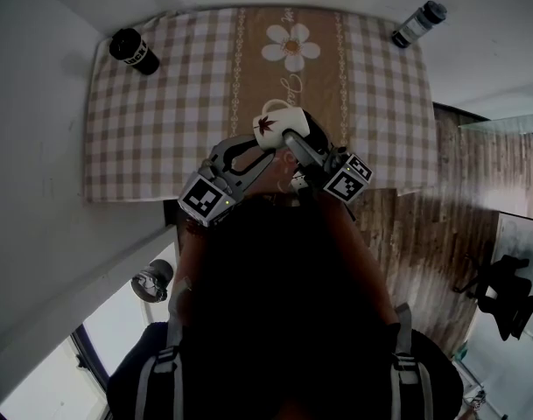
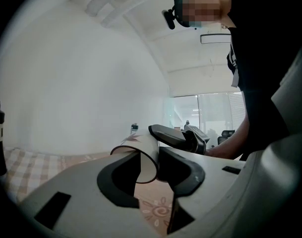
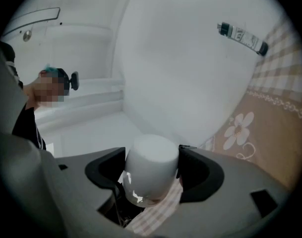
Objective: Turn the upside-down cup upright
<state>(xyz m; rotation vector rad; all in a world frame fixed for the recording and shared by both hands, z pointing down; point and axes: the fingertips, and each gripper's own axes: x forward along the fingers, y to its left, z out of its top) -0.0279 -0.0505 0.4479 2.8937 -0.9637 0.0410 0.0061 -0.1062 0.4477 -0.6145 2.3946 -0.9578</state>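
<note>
A white cup [image 1: 275,121] with a red maple leaf on its side is held above the near edge of the checked tablecloth [image 1: 161,121], between both grippers. My right gripper [image 1: 294,136] is shut on the cup's body [image 3: 150,157], with a jaw on either side and the closed base facing away from its camera. My left gripper [image 1: 253,145] is at the cup's rim [image 2: 138,155]. The thin wall runs between its jaws and lies against the right one, while the left one stands a little off it. In the left gripper view a dark jaw of the right gripper shows just behind the cup.
A black bottle [image 1: 133,51] stands at the table's far left corner and a grey bottle [image 1: 419,23] at the far right corner. A white wall runs along the left. Wooden floor [image 1: 441,234] and a black chair [image 1: 502,291] are to the right.
</note>
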